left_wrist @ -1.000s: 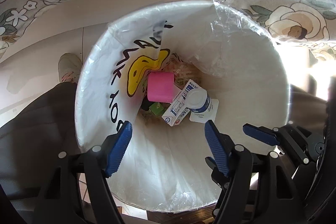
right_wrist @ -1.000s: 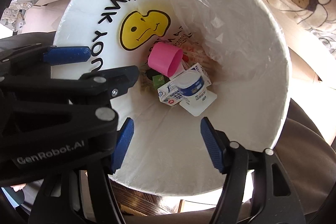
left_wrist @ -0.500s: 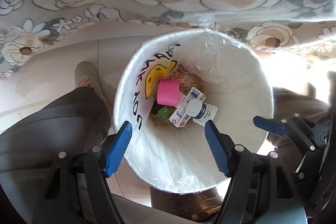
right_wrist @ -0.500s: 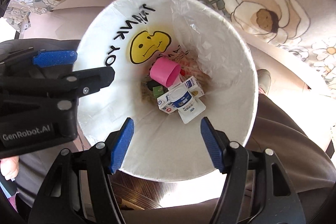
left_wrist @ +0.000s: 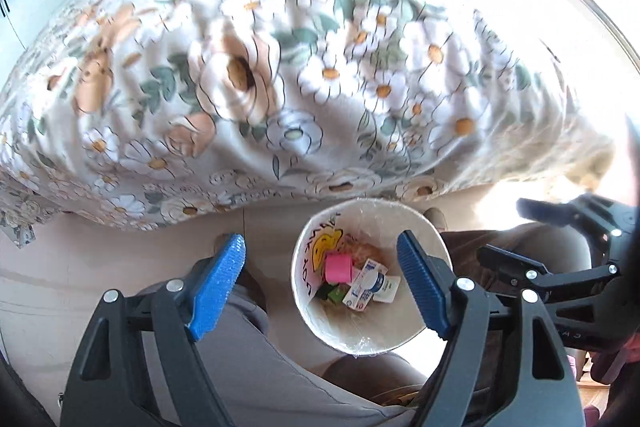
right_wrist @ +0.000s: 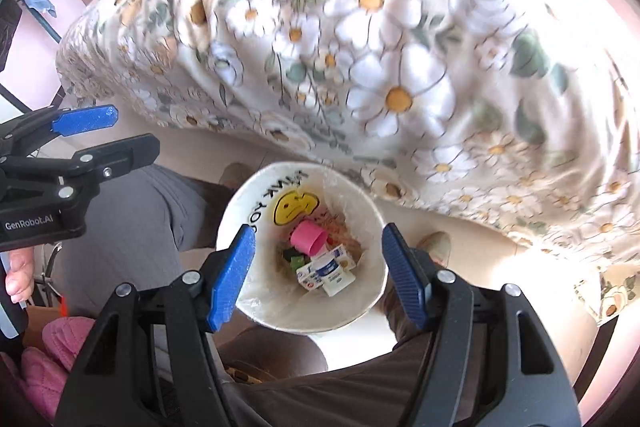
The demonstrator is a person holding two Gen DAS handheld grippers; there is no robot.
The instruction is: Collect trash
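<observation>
White plastic lines the bin [left_wrist: 362, 337], and it sits straight below both tools on the floor, between the person's legs, its round mouth open upward. Starting on the left: the left gripper [left_wrist: 320, 287] hangs high over it with its blue pads spread wide and nothing between them. Those jaws have just been opening further, and they are empty. Seen through them, the bin lies low and a touch to the right of centre, closer to the right-hand pad than the left one.

Down inside, the collected trash rests at the bottom: a pink cup [left_wrist: 339, 267] on its side, a small carton [left_wrist: 362, 287] with a white tub [left_wrist: 380, 283] on it, something green beneath.

Moving right: the right gripper [right_wrist: 316, 275] is parted about halfway, also holding nothing, and the bin [right_wrist: 280, 315] sits almost dead centre between its pads. So the right hand looks the better lined up over the opening, though both hang well clear of the rim.

Ahead, the flowered bedspread [right_wrist: 380, 47] fills the upper view, and I can make out no loose litter on it; it is blurred. My read: any further pickup lies away from here, up and forward.
</observation>
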